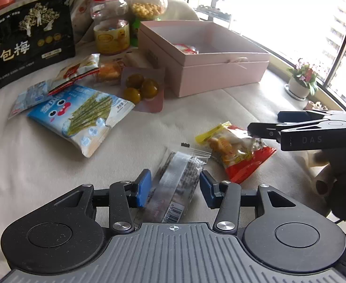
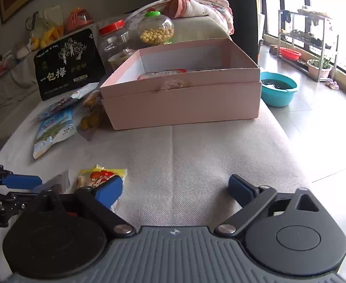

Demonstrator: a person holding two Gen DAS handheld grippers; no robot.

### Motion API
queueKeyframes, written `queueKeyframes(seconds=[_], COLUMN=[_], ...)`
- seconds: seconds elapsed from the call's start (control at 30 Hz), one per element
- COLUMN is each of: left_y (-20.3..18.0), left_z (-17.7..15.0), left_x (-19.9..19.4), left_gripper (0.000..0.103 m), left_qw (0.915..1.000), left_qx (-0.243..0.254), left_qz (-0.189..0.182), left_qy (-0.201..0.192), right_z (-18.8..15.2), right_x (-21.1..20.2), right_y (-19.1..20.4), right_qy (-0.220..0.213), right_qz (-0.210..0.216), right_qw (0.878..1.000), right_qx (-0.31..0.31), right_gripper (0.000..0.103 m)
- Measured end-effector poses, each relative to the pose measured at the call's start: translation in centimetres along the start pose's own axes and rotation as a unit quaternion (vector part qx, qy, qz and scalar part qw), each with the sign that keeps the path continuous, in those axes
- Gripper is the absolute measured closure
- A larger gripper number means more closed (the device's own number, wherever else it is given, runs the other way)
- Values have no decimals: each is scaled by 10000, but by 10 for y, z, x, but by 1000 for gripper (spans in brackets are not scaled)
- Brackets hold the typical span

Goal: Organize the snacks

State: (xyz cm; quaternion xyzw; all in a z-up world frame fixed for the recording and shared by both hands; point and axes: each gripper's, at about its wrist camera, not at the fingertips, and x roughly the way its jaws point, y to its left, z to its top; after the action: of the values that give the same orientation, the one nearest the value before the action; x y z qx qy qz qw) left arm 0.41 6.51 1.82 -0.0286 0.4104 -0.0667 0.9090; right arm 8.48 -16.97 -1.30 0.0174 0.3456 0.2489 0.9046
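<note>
Left tongs [image 1: 175, 185]: blue rubber pads apart, straddling a flat clear-film packet [image 1: 176, 184] with dark printed contents and a barcode at its near end; the left pad sits just beside the film edge, the right pad stands off it, so no clamp. Right tongs [image 2: 175, 189]: jaws spread wide, only bare cloth between the pads; no earlier view to compare. The left pad of the right tongs overlaps the edge of a crinkled yellow-and-red snack packet [image 2: 102, 175], whether touching I cannot tell. That packet lies just right of the clear-film packet. All rest on a beige woven cloth surface [image 2: 196, 153] with a stitched seam; counter or cushion, cannot tell. Further out, left: a glossy blue-white pillow bag printed with green stalks [image 1: 83, 118], 2 smaller sachets overlapping behind it, and a flat brownish blister pack holding 3 round amber-green sweets [image 1: 141, 89]. Centre back: a rectangular pink cardboard box [image 2: 182, 103], open, matte, white inside, seated in its own lid, with 1 red-white packet visible inside. Behind the box: a matte black pouch with gold print [image 1: 29, 40], a clear plastic jar with red screw lid [image 1: 108, 4], and a round clear jar of yellow balls with green cap [image 2: 156, 29].
</note>
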Motion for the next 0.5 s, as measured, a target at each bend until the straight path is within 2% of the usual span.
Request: queueKeyframes(seconds=[0.17, 0.27, 0.37, 0.5], left_y=[3, 1, -3, -6], left_z=[-7, -17, -25, -21], left_x=[-4, -9, -13, -12], left_gripper=[52, 52, 52, 52], left_qw=[9996, 9988, 9980, 9985], left_qx=[-11, 201, 439, 327], left_qz=[-281, -437, -441, -429], left_qy=[34, -30, -101, -110], right_z=[1, 1, -2, -5], right_x=[-3, -3, -2, -1], right_y=[-13, -18, -9, 0], right_qy=[-108, -102, -105, -119], right_qz=[312, 444, 339, 154], right_qw=[9982, 9974, 9991, 9998], right_qx=[509, 567, 211, -6], right_gripper=[0, 0, 0, 0])
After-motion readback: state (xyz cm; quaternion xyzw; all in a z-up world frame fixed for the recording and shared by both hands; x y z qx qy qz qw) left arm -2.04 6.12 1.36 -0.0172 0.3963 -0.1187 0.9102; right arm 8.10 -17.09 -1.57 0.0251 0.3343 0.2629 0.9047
